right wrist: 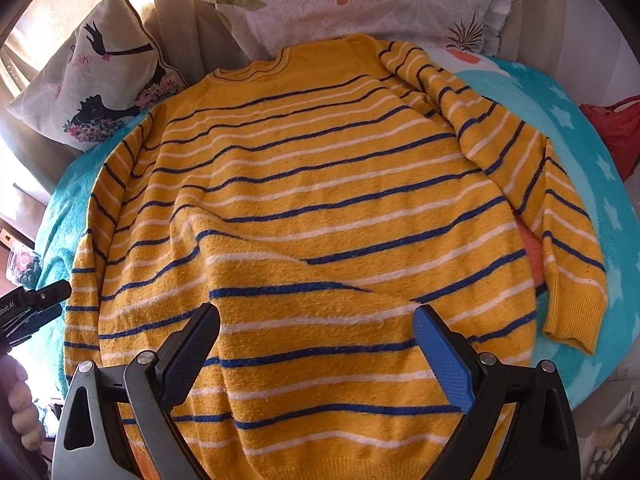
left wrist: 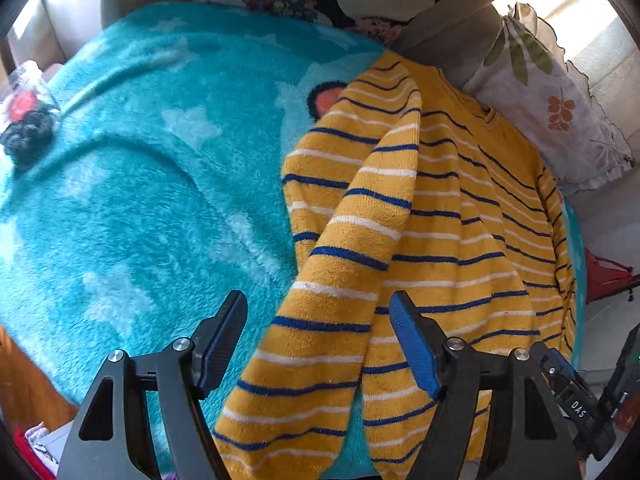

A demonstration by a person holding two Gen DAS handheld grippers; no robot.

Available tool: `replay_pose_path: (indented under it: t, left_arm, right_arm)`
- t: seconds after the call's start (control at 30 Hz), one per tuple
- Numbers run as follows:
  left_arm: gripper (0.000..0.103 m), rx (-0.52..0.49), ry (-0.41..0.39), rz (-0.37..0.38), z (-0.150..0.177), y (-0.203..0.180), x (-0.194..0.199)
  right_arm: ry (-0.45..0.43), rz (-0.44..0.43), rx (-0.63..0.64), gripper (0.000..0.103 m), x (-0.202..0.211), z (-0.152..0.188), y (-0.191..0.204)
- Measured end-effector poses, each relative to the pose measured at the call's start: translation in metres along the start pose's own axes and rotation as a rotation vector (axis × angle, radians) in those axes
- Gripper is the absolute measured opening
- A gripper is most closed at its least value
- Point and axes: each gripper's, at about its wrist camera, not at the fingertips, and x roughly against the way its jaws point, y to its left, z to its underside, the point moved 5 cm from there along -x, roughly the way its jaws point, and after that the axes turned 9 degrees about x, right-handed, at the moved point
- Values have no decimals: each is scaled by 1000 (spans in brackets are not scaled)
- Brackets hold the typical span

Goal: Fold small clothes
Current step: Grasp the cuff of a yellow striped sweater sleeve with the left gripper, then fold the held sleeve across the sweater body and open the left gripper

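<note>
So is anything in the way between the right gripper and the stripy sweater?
Nothing visible. The right gripper hangs open right over the yellow striped sweater, with only air between them.

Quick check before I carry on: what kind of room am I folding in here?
Probably a living room or bedroom at home. The striped sweater lies on a fluffy teal blanket spread over a sofa or bed, with printed cushions propped against the back behind it.

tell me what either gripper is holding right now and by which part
Nothing is held. The left gripper and right gripper both hang open over the striped sweater.
</note>
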Motion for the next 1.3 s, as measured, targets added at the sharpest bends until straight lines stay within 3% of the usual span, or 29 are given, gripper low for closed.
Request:
replay_pose_path:
  t: [0.1,0.17,0.23,0.27,0.3,0.47,0.57,0.73,0.8,0.97,1.03,1.2,1.3]
  left_arm:
    - [73,-43,51,52,-4,-12,-25]
    - [72,-103,28,1,-2,-23,-35]
    - [17,-195,0,-125,-2,-32,-36]
    - [15,-203,-3,-148,-9,-27,-34]
    - [14,-169,8,-118,-16,-21,-30]
    - [14,-49,-74,-272,-64,42,-9]
    - [17,14,-82,-181,-73,61,9]
    - [28,46,-148,-125,-69,65,41]
    - [34,57,-148,-95,-63,67,49]
    - [35,38,-157,-66,-38,61,76]
    - [43,28,-161,-42,-23,52,82]
    - [45,-8,-98,-44,18,17,64]
    - [45,14,-24,-26,46,-2,42]
  right_arm:
    - [12,31,-17,99,-3,2,7]
    - [24,50,-24,99,-4,4,9]
    - [27,69,-26,99,-3,4,12]
    - [25,77,-24,99,-2,4,13]
    - [19,85,-21,98,0,4,14]
    - [21,96,-28,98,2,7,17]
    - [32,90,-40,98,-1,8,17]
    - [-29,135,-31,98,21,-1,-2]
    - [-64,197,-10,98,35,-2,-21]
    - [-82,352,10,98,61,9,-93]
    - [-70,377,-15,97,65,19,-125]
    - [-38,224,-31,96,51,33,-164]
    - [-25,207,32,95,31,37,-168]
